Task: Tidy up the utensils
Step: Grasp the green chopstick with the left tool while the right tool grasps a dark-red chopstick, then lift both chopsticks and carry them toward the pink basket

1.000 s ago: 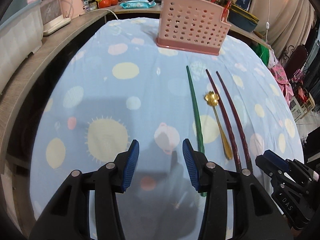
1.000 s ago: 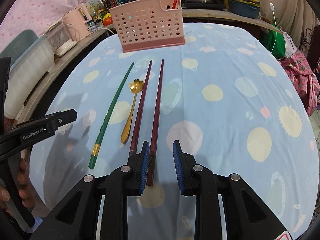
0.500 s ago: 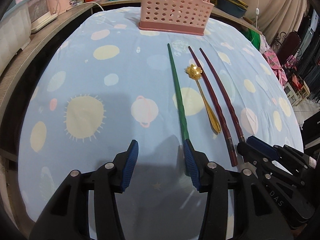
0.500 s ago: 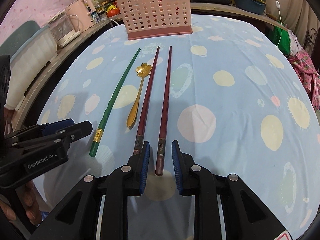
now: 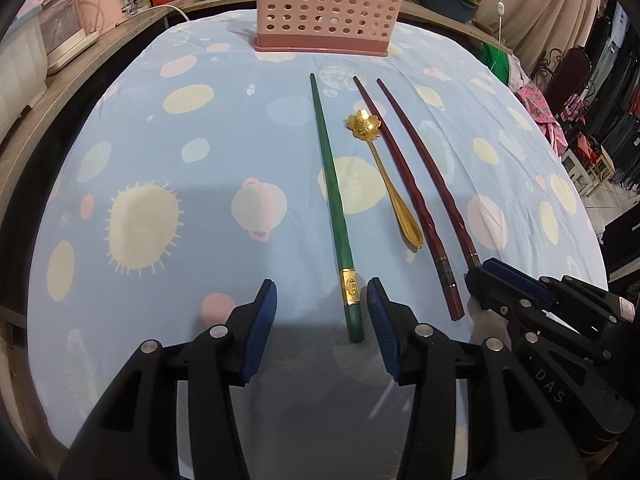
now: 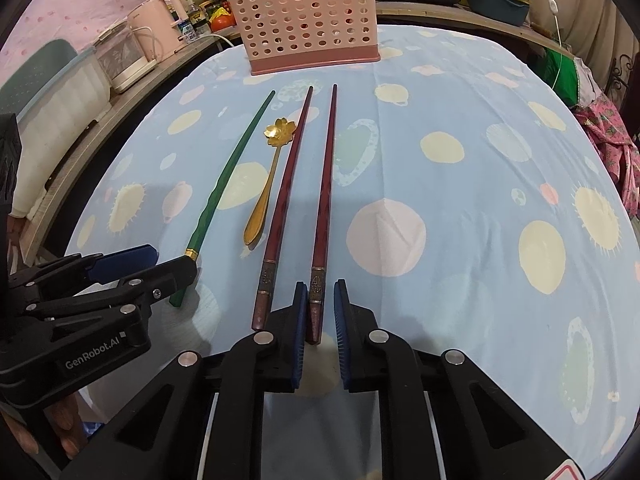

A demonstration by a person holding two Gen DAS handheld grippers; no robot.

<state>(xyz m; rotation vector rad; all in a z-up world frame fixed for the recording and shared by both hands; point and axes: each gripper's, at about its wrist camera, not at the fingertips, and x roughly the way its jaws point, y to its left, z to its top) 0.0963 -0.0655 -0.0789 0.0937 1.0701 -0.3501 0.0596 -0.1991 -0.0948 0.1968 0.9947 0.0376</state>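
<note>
Right wrist view: right tongs [image 6: 320,316] part-open astride the outer red chopstick's [image 6: 325,184] butt; left tongs [image 5: 322,324] gape around the green chopstick's [image 5: 330,184] end, nearer than before. Gold spoon [image 6: 269,176], pink basket [image 6: 306,24] beyond

Table [image 5: 132,92] covered with a light-blue cloth [image 6: 460,208] printed with pale yellow dots, suns and pink pots. Lying flat on the cloth, roughly parallel, thin ends toward the far side: green chopstick [image 5: 333,200] with a gold band near its thick end, gold spoon [image 5: 387,178] with a flower-shaped bowl, then two dark red chopsticks – one [image 5: 404,186] just beside the spoon, the other [image 5: 426,164] slightly apart to the right. At the far edge stands a pink perforated utensil basket [image 5: 324,4], upright – well apart from the chopstick tips.
</note>
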